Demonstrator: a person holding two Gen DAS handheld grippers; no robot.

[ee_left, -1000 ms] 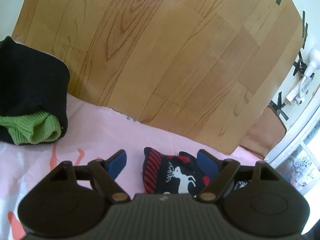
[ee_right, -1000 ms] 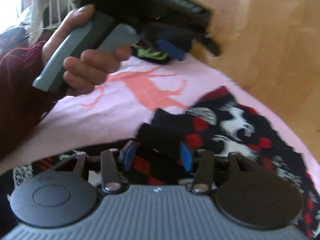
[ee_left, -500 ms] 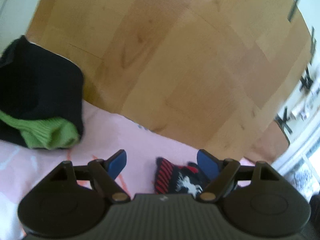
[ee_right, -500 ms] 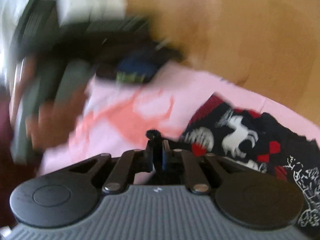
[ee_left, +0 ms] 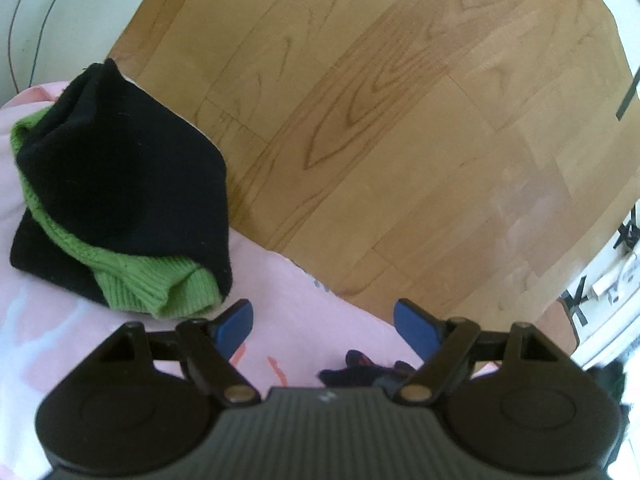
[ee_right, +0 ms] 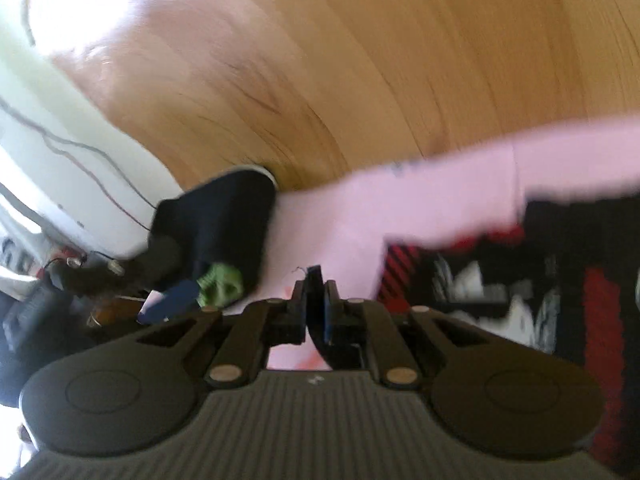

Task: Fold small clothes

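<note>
A folded black and green knit garment (ee_left: 120,200) lay on the pink printed cloth (ee_left: 288,296), at its far left edge. The light wooden plank floor (ee_left: 400,120) stretched beyond the cloth's far edge. A black, red and white patterned knit garment (ee_right: 540,280) lay on the cloth to the right, well apart from the folded 1.

No readable words, labels, brand names or numbers appear in either wrist view. The only marking is a tiny pale emblem on the ridged body of the left gripper (ee_left: 324,320) and of the right gripper (ee_right: 316,300), too small to make out.
</note>
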